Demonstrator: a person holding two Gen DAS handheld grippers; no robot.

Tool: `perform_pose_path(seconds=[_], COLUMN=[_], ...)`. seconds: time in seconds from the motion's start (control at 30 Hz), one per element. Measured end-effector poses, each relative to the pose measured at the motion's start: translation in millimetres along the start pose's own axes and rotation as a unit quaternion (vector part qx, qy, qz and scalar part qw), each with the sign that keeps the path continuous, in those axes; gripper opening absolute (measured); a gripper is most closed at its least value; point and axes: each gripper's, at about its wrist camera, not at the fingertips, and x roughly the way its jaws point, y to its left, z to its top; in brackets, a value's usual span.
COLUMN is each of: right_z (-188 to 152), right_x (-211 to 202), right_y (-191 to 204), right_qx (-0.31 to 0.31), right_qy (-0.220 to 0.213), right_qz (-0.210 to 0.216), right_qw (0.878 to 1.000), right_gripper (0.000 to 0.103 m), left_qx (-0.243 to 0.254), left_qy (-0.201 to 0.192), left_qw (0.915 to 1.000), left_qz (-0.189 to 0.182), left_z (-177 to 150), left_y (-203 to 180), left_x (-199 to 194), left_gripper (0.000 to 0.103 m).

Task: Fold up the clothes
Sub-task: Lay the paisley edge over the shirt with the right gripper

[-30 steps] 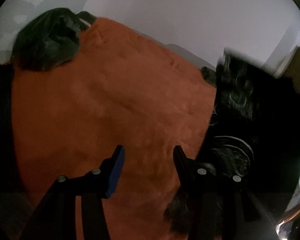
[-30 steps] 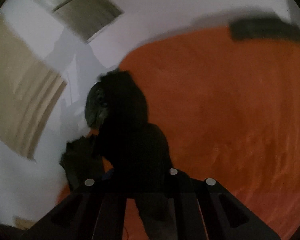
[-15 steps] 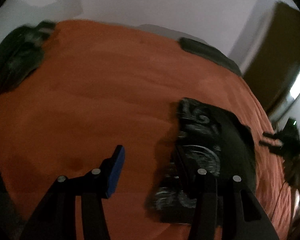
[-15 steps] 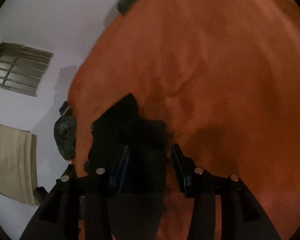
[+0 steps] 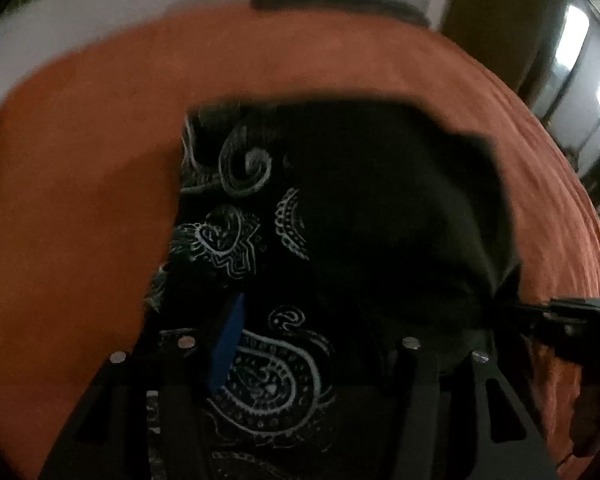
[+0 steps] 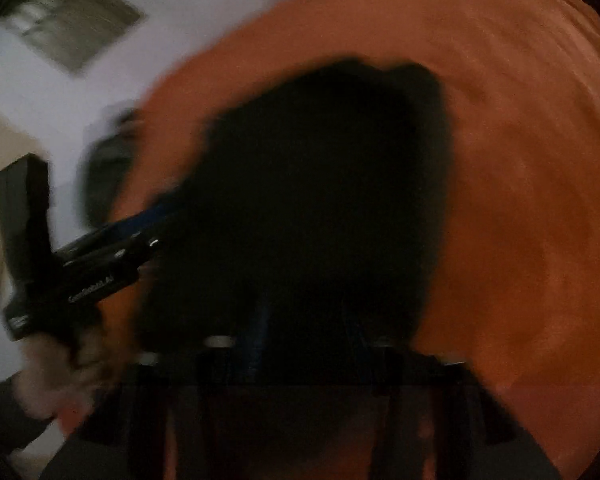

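- Black paisley-print garment [image 5: 340, 208] now lies spread on the orange bedspread [image 5: 80, 200]; a second ago it hung bunched in the air.
- Left gripper [image 5: 320, 344] is low over the cloth, fingers wide apart, nothing pinched.
- Right gripper [image 6: 308, 332]: blurred against dark fabric, cannot tell its gap.
- Judgement: laid flat, ready for folding.
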Motion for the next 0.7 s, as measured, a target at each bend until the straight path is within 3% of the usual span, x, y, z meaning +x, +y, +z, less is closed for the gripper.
perform_pose_path(seconds=[0.07, 0.17, 0.27, 0.37, 0.47, 0.53, 0.6, 0.7], right_z=[5.9, 21.5, 37.8, 65.6, 95.9, 113.2, 124.4, 133.4], right_x=[8.8, -2.6, -24.5, -36.8, -27.1, -9.2, 2.5, -6.5], right_y=[-19.8, -17.5, -11.7, -7.5, -6.5, -14.5, -30.3, -42.6], right_qx=[0.042, 0.024, 0.014, -0.004, -0.017, -0.017, 0.0, 0.017], right_qy=[0.023, 0.019, -0.009, -0.058, -0.07, -0.055, -0.04, -0.055], right_qz=[0.026, 0.012, 0.032, 0.054, 0.059, 0.018, -0.016, -0.053], right_qw=[0.999, 0.999, 0.999, 0.997, 0.996, 0.998, 0.999, 0.997], right_gripper=[0.0, 0.0, 0.005, 0.009, 0.01, 0.01, 0.0, 0.002], left_qx=[-0.011, -0.027, -0.061, -0.062, -0.083, -0.087, -0.082, -0.064], left_qy=[0.004, 0.01, 0.003, 0.026, 0.029, 0.027, 0.026, 0.022], left_qw=[0.9999, 0.9994, 0.9981, 0.9977, 0.996, 0.9958, 0.9962, 0.9976], left_qz=[0.007, 0.016, 0.009, 0.006, -0.012, -0.011, -0.007, 0.013], left_z=[-2.9, -7.3, -15.0, -24.2, -25.8, -21.6, -22.7, -20.3], left_y=[7.0, 17.5, 37.8, 48.0, 57.1, 55.7, 54.0, 50.5], left_x=[3.2, 8.1, 2.4, 18.7, 21.3, 22.1, 19.7, 12.1], left_gripper=[0.062, 0.065, 0.065, 0.068, 0.07, 0.071, 0.072, 0.071])
